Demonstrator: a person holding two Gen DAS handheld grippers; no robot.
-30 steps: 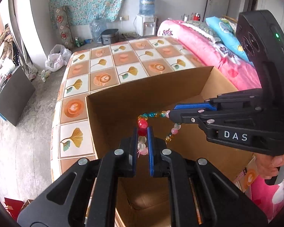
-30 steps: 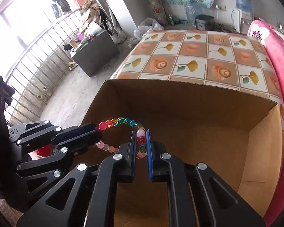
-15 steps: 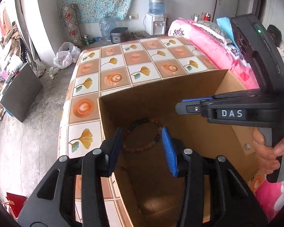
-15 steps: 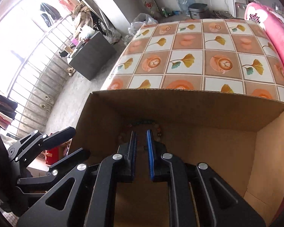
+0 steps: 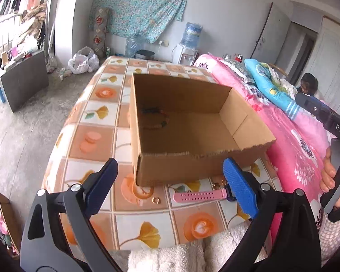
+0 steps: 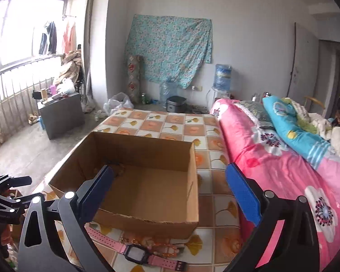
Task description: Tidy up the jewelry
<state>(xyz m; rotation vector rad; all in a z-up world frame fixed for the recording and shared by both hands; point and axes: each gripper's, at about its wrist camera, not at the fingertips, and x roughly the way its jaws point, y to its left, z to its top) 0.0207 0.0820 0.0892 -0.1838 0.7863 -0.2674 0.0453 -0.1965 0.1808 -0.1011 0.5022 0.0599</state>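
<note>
Brown corrugated cardboard box (image 5: 192,133), open-topped with a ragged torn near rim, holds the string of coloured beads (image 5: 155,119) on its floor by the far left corner. Both tongs, left (image 5: 170,181) and right (image 6: 170,190), have just been opening and stand spread with nothing between them. That piece looks stowed; next comes the pink perforated-strap digital watch (image 6: 136,252), lying flat on the glossy tile-patterned surface (image 5: 115,215) beside a small gold ring (image 5: 156,200), calling for a low pinch across its soft strap.

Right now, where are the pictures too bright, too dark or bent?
Right wrist view: the window is blown out white, and straight walls bow from the fisheye. Left wrist view: light is even, but the bead bracelet lies dim in the shaded corner of the cardboard box; both views darken at the round edges.
</note>
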